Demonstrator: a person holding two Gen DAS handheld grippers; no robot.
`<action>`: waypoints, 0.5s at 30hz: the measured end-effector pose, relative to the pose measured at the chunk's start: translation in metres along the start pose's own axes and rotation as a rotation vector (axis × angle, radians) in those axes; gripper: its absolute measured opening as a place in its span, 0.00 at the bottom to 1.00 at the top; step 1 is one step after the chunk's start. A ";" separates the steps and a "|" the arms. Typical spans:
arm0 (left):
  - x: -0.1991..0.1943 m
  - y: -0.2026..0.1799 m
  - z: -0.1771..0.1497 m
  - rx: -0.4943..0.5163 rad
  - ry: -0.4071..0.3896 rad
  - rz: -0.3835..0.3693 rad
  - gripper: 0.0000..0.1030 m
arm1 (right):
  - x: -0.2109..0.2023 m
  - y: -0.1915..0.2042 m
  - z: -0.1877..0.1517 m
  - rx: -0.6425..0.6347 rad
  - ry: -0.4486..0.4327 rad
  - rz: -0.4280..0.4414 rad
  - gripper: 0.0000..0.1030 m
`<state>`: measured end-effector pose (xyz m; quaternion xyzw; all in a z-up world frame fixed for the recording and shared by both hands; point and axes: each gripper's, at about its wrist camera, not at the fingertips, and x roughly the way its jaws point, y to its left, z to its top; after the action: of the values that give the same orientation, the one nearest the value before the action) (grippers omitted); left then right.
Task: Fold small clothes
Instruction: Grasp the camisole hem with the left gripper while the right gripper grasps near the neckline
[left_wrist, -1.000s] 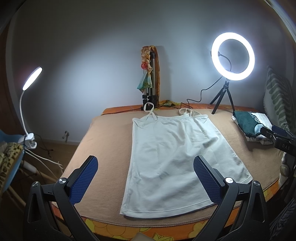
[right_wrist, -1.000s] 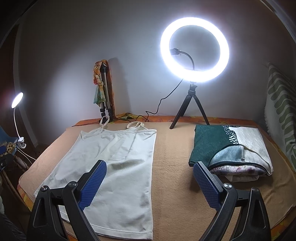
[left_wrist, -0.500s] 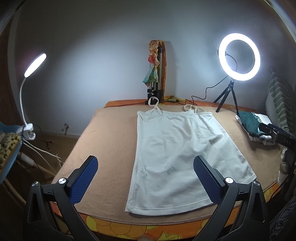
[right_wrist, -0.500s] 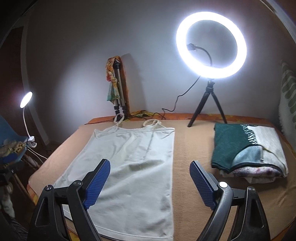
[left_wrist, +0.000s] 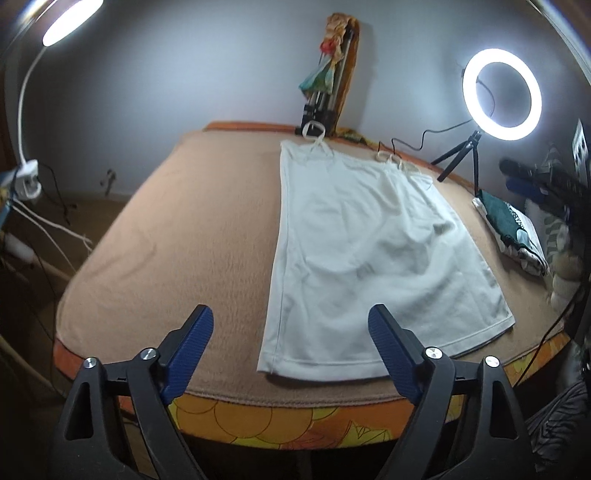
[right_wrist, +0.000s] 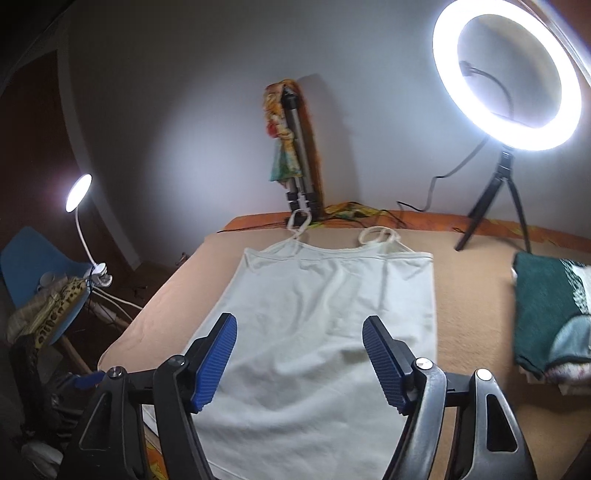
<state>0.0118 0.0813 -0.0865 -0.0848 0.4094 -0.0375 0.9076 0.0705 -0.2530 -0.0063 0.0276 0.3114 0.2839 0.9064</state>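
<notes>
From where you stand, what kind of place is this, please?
Probably a room at home, arranged for filming. A brown blanket covers a bed or table; on it lie a white camisole and folded clothes. A ring light and a clip lamp light it.

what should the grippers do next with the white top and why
Probably lower the left gripper onto the near hem corner of the white camisole and pinch it. The camisole lies flat and unfolded on the tan blanket, straps toward the wall. Both grippers' jaws have just been closing with nothing between them, and the right gripper hangs over the cloth without gripping it.
</notes>
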 end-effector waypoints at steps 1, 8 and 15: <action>0.004 0.001 -0.002 -0.001 0.014 -0.001 0.78 | 0.007 0.006 0.004 -0.010 0.013 0.009 0.68; 0.025 0.011 -0.011 -0.032 0.099 -0.030 0.67 | 0.057 0.041 0.034 -0.057 0.088 0.070 0.65; 0.043 0.018 -0.016 -0.057 0.159 -0.054 0.52 | 0.127 0.069 0.064 -0.057 0.207 0.121 0.57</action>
<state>0.0282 0.0908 -0.1323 -0.1186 0.4786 -0.0569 0.8681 0.1548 -0.1198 -0.0088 -0.0090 0.3927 0.3483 0.8511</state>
